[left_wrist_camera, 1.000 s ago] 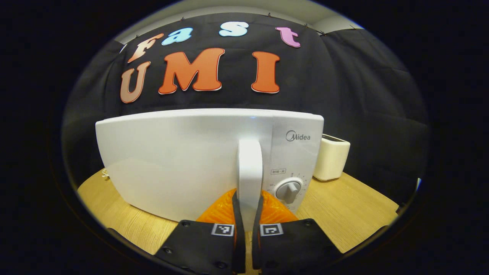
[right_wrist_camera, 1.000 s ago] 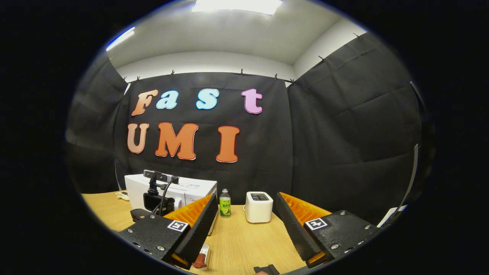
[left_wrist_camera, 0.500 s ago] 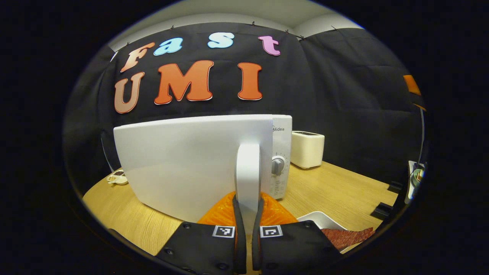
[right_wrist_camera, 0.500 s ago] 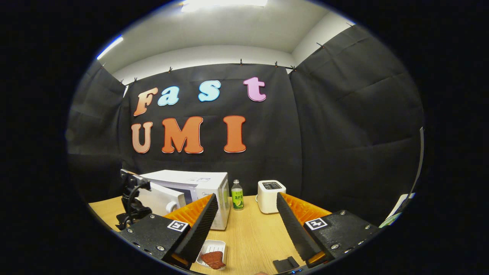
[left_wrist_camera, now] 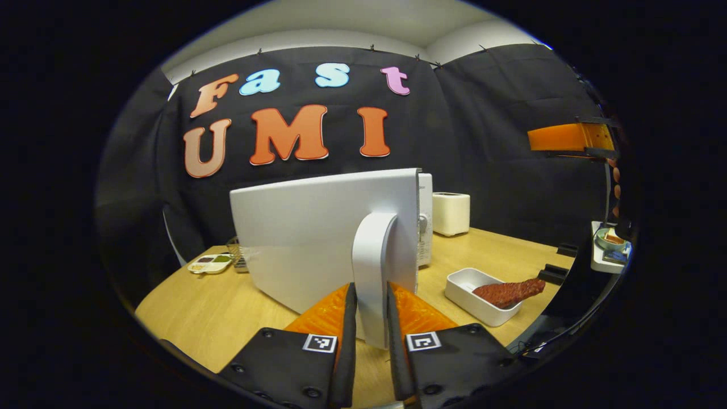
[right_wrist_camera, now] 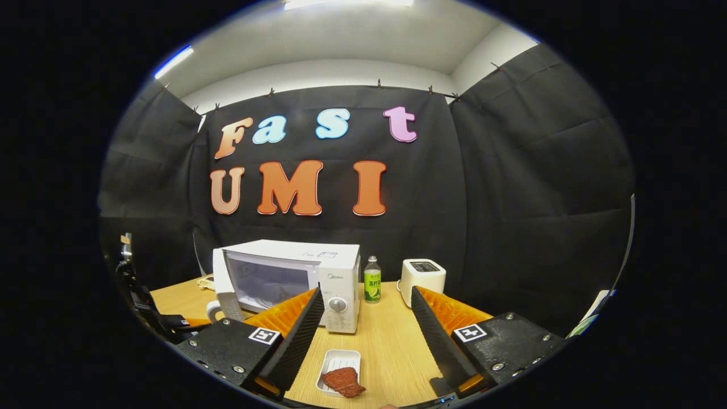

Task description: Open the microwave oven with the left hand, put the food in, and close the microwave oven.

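In the left gripper view we see the left gripper [left_wrist_camera: 372, 309] clamped on the door handle [left_wrist_camera: 372, 267], a smooth white plastic bar, rounded at the top, with a ribbed finger pressing on each side of it. The handle belongs to the microwave door [left_wrist_camera: 318, 238], a flat, glossy white panel that stands swung well out from the microwave [left_wrist_camera: 424, 227], whose body shows as a narrow white strip behind the door's edge.

In the right gripper view we see the microwave [right_wrist_camera: 318, 272] as a boxy white appliance with rounded corners on a pale wood-grain table [right_wrist_camera: 386, 346]. A round grey-white dial [right_wrist_camera: 337, 305] sits on its control panel, with a small brand mark above it that we cannot make out for certain at this size. The cavity looks pale and hazy inside.

The food [right_wrist_camera: 342, 379] is a flat, rough-textured, reddish-brown piece lying partly over the rim of a shallow rectangular white tray [right_wrist_camera: 335, 363] on the table in front of the microwave; in the left gripper view the tray [left_wrist_camera: 471, 292] sits to the right of the door.

The right gripper [right_wrist_camera: 366, 335] hangs above the table with its ribbed fingers spread wide and nothing between them.

Behind stand a small green-labelled bottle [right_wrist_camera: 372, 279] and a cream, rounded toaster [right_wrist_camera: 423, 274].
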`<state>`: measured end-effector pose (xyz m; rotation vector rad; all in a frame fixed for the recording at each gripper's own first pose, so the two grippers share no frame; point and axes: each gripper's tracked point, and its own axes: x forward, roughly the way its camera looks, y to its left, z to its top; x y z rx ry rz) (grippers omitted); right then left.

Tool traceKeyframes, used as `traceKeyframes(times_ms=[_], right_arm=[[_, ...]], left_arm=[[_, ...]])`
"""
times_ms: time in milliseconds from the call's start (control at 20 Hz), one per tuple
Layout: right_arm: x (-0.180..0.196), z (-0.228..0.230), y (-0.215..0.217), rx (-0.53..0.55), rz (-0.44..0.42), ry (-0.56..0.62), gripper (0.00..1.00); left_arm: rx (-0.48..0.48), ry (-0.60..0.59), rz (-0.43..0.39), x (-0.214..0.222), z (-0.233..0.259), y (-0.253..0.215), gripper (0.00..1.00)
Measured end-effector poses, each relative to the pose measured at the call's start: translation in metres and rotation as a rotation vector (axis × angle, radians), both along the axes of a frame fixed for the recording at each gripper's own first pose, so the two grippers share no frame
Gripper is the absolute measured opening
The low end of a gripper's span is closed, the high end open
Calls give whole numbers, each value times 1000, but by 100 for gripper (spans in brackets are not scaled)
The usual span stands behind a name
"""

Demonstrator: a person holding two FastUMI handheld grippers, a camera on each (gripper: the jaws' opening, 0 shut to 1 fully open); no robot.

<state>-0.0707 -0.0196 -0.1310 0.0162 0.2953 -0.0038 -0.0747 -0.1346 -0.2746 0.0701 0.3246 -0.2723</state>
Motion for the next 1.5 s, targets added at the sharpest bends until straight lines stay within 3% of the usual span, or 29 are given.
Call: traceKeyframes(times_ms=[50, 100, 150, 200, 250, 300, 350, 400, 500, 550, 700, 750, 900, 950, 1000, 1150, 1350, 1400, 1500], right_arm=[[-3, -5, 6, -6, 6, 17, 96], [-5, -11, 10, -12, 8, 34, 96], [-7, -15, 13, -19, 4, 49, 95], [-9, -19, 16, -23, 0, 62, 95], [-11, -23, 20, -26, -2, 75, 96], [-13, -26, 24, -27, -3, 86, 96], [-17, -30, 29, -30, -2, 96, 95], [-19, -33, 32, -36, -3, 107, 95], [-21, -41, 37, -51, -7, 129, 96], [-22, -46, 40, -57, -7, 142, 96], [-28, -59, 49, -71, -5, 176, 96], [-28, -62, 51, -78, -8, 184, 100], [-33, -78, 53, -85, -22, 224, 96], [-35, -84, 55, -84, -27, 240, 96], [-37, -89, 54, -83, -36, 253, 96], [-45, -108, 48, -78, -79, 298, 96], [-57, -133, 28, -87, -154, 355, 96], [-58, -140, 22, -89, -174, 371, 96], [-63, -156, 10, -79, -209, 414, 96]], left_arm=[[20, -7, 20, -7, 2, 16, 32], [31, -8, 33, -14, 4, 30, 36], [35, -15, 55, -19, 5, 47, 29], [34, -20, 75, -24, 6, 63, 46], [24, -22, 95, -27, 7, 78, 41], [18, -23, 117, -30, 8, 94, 58], [11, -19, 140, -34, 6, 111, 52], [6, -20, 158, -38, 6, 124, 67], [3, -30, 192, -46, 8, 151, 72], [-2, -32, 205, -51, 9, 162, 68], [-27, -57, 236, -71, 14, 192, 68], [-32, -69, 253, -77, 18, 204, 68], [-34, -92, 313, -87, 24, 242, 77], [-35, -94, 334, -89, 26, 254, 72], [-34, -91, 349, -88, 24, 267, 77], [-32, -61, 381, -75, 12, 292, 72], [-34, -13, 402, -57, -4, 308, 80], [-36, -5, 407, -54, -6, 311, 87], [-38, -1, 420, -49, -6, 314, 83]])
